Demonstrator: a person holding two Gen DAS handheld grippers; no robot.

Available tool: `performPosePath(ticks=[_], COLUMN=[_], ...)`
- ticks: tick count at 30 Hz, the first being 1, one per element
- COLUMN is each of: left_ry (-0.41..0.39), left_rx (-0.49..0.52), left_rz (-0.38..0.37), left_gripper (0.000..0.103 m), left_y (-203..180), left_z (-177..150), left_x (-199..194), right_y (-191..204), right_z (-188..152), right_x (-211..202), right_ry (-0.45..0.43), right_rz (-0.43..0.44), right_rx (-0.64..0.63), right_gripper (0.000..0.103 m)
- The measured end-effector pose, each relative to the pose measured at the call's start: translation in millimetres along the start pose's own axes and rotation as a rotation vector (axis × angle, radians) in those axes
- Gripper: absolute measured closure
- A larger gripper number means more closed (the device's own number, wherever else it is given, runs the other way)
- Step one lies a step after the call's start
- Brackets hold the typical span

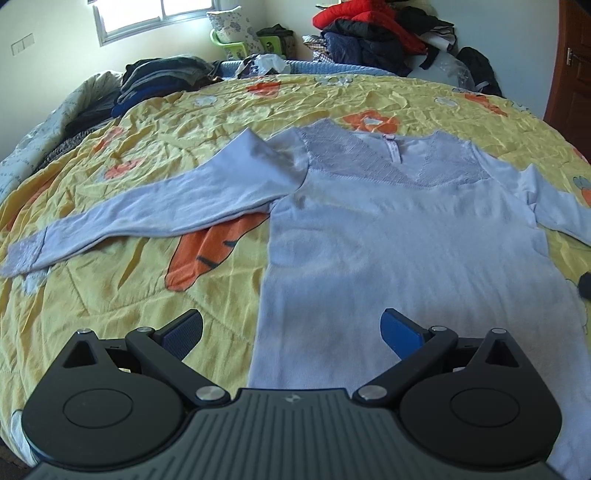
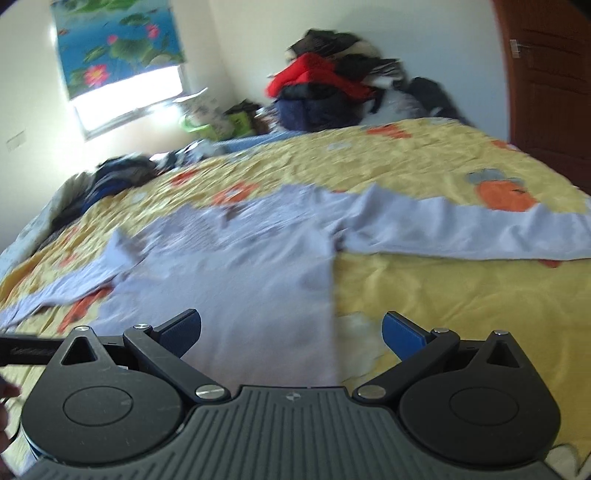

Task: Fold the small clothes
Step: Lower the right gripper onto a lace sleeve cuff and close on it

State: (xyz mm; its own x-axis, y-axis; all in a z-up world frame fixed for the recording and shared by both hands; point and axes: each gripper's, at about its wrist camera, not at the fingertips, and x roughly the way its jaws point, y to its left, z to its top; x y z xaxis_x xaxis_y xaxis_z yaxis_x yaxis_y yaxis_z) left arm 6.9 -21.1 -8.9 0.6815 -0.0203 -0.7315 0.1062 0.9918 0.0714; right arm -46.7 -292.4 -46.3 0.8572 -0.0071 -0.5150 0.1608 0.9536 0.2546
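Hovering both wide-open, empty grippers, left gripper (image 1: 291, 334) and right gripper (image 2: 291, 332), near the hem of the lavender top (image 1: 402, 236); it lies flat ahead, sleeves outspread, nothing folded yet, I judge.

My bed's yellow carrot-print quilt (image 1: 332, 99) fills most of the rm. White walls, bright window (image 1: 155, 14) w/ lotus-print blind (image 2: 118, 44) half down. Clothes heap (image 1: 384, 33) at far wall; brown wood door (image 2: 546, 88) on rt.
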Motion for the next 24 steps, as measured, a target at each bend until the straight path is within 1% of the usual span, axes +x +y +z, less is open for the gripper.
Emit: performPosePath(ticks=[5, 9, 12, 14, 15, 16, 18, 20, 24], left_ry=[-0.023, -0.009, 0.014, 0.025, 0.025, 0.024, 0.022, 0.022, 0.026], left_rx=[0.007, 0.008, 0.011, 0.017, 0.018, 0.018, 0.024, 0.033, 0.057], left_rz=[-0.023, -0.021, -0.013, -0.009, -0.007, -0.008, -0.007, -0.007, -0.003], left_gripper=[0.000, 0.000, 0.000, 0.000, 0.000, 0.000, 0.000, 0.000, 0.000], left_y=[-4.7, -7.0, -7.3, -7.9, -8.3, -8.2, -9.9, -12.7, -18.3], left_z=[6.4, 3.5, -0.3, -1.9, -2.5, -2.4, -2.8, -3.4, -4.8], left_x=[-1.3, 2.3, 6.8, 8.6, 8.3, 8.4, 8.2, 8.2, 8.3], right_y=[-81.0, -147.8, -190.8, -214.5, -225.5, -232.0, -240.9, -245.5, -254.5], right_z=[12.9, 11.4, 3.1, -5.7, -9.3, -11.4, -10.3, -6.7, 5.3], right_x=[-5.4, -10.9, -14.2, -14.0, -14.4, -12.4, -5.3, 4.9, 26.0], right_ry=[-0.093, -0.147, -0.180, -0.209, -0.255, -0.269, -0.290, -0.299, -0.315], right_rz=[-0.091, -0.194, -0.227, -0.218, -0.180, -0.168, -0.151, -0.158, -0.178], right_rx=[0.207, 0.368, 0.509, 0.588, 0.610, 0.628, 0.622, 0.602, 0.611], right_gripper=[0.000, 0.000, 0.000, 0.001, 0.000, 0.001, 0.000, 0.000, 0.000])
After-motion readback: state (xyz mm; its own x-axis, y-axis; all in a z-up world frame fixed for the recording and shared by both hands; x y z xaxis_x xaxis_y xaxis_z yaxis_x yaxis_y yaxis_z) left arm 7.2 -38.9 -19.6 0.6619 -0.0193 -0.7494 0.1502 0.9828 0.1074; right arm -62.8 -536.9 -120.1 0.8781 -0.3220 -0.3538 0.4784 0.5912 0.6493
